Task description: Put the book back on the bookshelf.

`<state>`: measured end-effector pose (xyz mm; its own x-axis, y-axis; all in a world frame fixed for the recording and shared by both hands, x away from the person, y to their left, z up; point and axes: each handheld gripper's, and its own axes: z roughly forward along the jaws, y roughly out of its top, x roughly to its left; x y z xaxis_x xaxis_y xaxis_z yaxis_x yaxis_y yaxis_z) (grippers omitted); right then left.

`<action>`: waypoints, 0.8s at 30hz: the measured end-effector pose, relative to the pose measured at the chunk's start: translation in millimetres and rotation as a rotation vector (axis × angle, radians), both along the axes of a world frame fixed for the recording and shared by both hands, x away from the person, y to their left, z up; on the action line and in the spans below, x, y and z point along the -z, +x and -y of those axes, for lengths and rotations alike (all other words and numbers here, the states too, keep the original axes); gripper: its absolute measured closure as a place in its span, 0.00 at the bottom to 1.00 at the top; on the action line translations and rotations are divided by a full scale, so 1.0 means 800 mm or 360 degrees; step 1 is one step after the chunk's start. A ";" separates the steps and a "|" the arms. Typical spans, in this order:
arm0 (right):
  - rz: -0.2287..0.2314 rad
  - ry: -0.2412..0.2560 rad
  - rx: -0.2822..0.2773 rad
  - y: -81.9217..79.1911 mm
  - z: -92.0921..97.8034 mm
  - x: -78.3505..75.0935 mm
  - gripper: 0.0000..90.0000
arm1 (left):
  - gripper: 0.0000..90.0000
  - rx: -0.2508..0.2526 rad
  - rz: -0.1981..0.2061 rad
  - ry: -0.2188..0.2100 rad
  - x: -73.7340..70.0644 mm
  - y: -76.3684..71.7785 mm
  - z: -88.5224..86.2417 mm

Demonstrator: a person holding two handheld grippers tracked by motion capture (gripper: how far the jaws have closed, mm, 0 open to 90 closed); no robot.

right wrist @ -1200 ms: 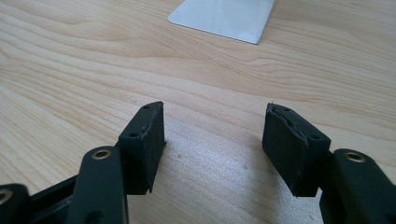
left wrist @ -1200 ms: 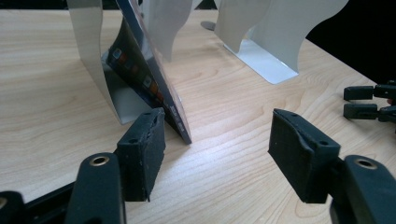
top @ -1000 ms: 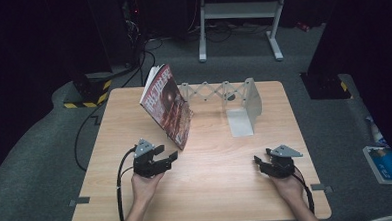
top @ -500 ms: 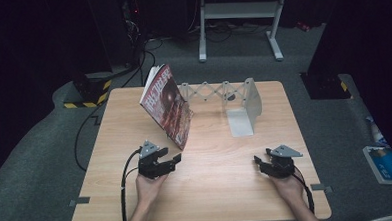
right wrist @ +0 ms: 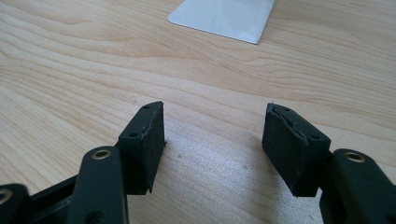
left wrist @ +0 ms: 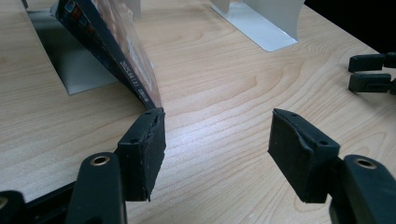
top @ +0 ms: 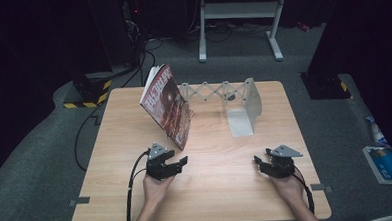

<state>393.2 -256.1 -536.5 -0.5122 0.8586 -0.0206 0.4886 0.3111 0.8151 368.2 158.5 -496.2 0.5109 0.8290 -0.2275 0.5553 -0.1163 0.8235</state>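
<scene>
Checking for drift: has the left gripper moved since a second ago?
Yes. The left gripper has drawn slightly back toward the person, away from the leaning magazine.

book (top: 168,106): dark red cover | rack (top: 244,106): pale grey | table (top: 222,184): light wood grain | claws: black

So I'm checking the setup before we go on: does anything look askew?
Yes: the magazine leans steeply against the left end of the expanding bookend rack, lower corner out on the table, rather than upright between the plates.
</scene>
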 end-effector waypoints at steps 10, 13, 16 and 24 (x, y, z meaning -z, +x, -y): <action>0.0000 0.0000 0.0000 0.000 0.000 0.000 0.43 | 0.41 -0.0001 -0.0028 0.0053 0.012 0.006 0.010; -0.0001 0.0001 0.0001 0.000 0.000 0.000 0.43 | 0.41 0.0003 -0.0030 0.0076 0.015 0.008 0.013; -0.0001 0.0001 0.0001 0.000 0.000 0.000 0.43 | 0.41 0.0002 -0.0037 0.0088 0.018 0.009 0.016; 0.0001 -0.0001 0.0000 0.000 0.000 0.000 0.43 | 0.42 -0.0001 -0.0042 0.0155 0.025 0.013 0.023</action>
<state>393.1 -256.1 -536.5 -0.5122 0.8586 -0.0213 0.4882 0.3115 0.8152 378.9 140.4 -516.2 0.5052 0.8483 -0.1589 0.5766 -0.1948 0.7935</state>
